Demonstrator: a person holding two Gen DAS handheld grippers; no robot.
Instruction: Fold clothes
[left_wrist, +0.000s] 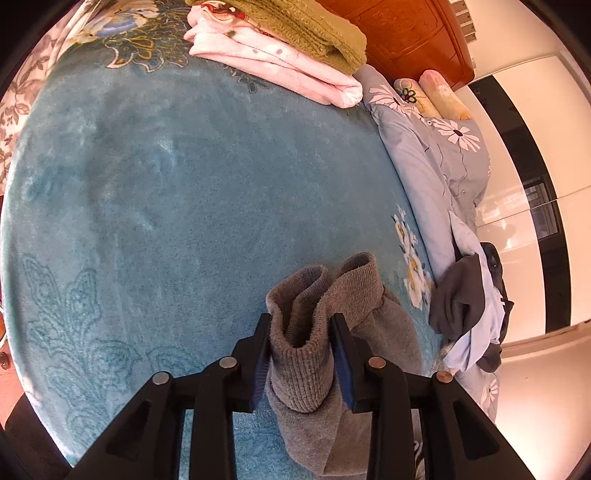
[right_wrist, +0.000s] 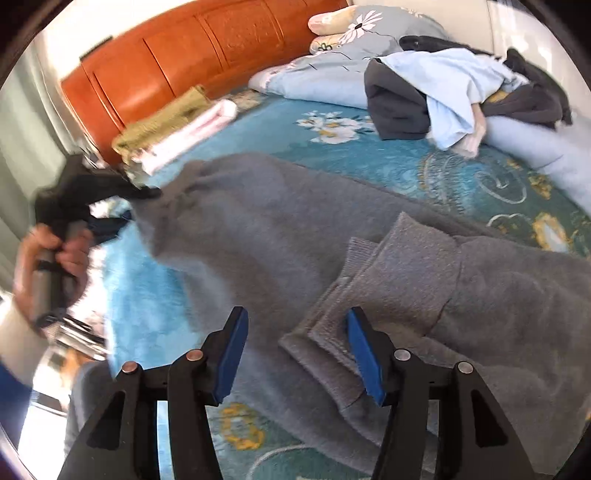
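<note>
Teal plush, patterned with pale flowers, covers the bed as a blanket (left_wrist: 177, 192) and fills most of both views. Behind it an orange wooden headboard (right_wrist: 192, 62) runs across the 11 to 12 o'clock edge of the right wrist view. A grey-blue floral duvet (left_wrist: 424, 177) lies bunched along the blanket's 3 o'clock side in the left wrist view.

The grey sweater (right_wrist: 280, 236) sprawls over the blanket through the middle of the right wrist view, one ribbed cuff (right_wrist: 373, 291) folded over towards 4 o'clock. A heap of unfolded clothes (right_wrist: 454, 92) (dark grey and pale blue pieces tangled together) sits on the duvet at 1 o'clock. A folded stack (left_wrist: 280, 51), olive knit on pink fleece, rests at 12 o'clock in the left wrist view.

The left gripper (left_wrist: 301, 343) is clenched on a ribbed part of the grey sweater, the knit bulging up between its fingers; from the right wrist view it appears blurred at 9 o'clock, pinching the sweater's far corner. The right gripper (right_wrist: 295, 354) is spread wide and holds nothing, its blue pads hanging over the sweater beside the folded cuff
</note>
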